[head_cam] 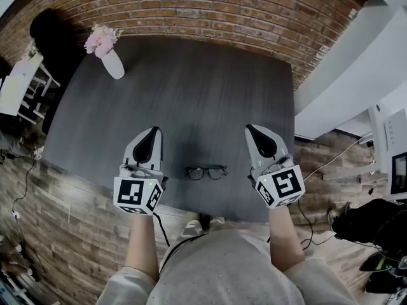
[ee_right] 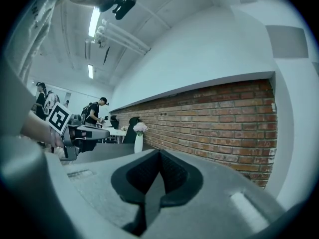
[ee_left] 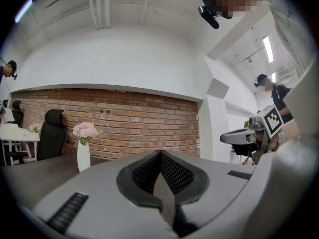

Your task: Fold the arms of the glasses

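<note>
We look steeply down on a dark tabletop [head_cam: 191, 94] in front of a brick wall [head_cam: 191, 8]. We hold a gripper in each hand, both out level above the near edge.

The glasses [head_cam: 206, 171] lie flat on the tabletop near its front edge, between the two grippers and touching neither. Two dark-rimmed lenses sit side by side. No arm shows sticking out from the frame, toward us or away. That compact outline would fit arms already folded in behind the lenses. The glasses are small from here, though, so it could also be a pair whose arms are out and lost in the steep view. We cannot settle which.

The left gripper [head_cam: 155, 131] has its fingers [ee_left: 147, 173] pressed together with nothing between them. Its own view shows only the wall and the vase beyond the tips. The right gripper [head_cam: 250, 128] matches it, with fingers [ee_right: 172, 176] pressed together and nothing between them. Neither gripper touches the tabletop as far as we can see.

Counted:
- one pair of glasses
- two grippers
- one white vase [head_cam: 114, 64] at the far left corner, well apart from the glasses
- one bunch of pink flowers [head_cam: 100, 39] in that vase

Nothing else lies on the tabletop.
</note>
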The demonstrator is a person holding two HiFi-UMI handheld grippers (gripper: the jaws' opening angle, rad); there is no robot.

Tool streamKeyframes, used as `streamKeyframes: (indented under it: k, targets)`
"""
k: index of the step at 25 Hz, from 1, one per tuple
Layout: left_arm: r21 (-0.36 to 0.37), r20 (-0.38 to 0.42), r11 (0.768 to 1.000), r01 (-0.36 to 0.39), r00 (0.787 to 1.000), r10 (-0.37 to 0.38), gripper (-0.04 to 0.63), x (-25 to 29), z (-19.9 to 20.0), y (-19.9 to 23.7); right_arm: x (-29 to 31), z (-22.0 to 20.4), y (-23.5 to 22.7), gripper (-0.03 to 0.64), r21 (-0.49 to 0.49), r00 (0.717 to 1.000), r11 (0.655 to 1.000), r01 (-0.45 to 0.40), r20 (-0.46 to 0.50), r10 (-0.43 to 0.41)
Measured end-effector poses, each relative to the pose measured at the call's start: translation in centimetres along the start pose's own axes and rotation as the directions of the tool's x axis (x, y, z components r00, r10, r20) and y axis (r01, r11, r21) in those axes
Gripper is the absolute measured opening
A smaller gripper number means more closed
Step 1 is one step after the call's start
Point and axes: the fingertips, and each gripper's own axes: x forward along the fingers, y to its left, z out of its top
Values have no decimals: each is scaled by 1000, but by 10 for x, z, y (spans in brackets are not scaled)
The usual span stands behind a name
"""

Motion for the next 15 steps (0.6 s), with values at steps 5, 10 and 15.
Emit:
streamKeyframes:
  k: [5, 10, 15]
  targets:
    - [-4, -1, 999, 35, 999, -35, -2, 5, -2, 0, -1, 2, 0, 0, -8, 1000, 1000, 28, -4, -28]
    - [-2, -7, 997, 71, 997, -71, -2, 7, -5, 1, -2, -4, 6, 0, -7, 999, 999, 51, -16, -51]
    - [4, -11, 996, 93, 996, -93, -2, 6, -7, 3, 0, -5, 15, 0, -20, 998, 998, 54, -25, -55]
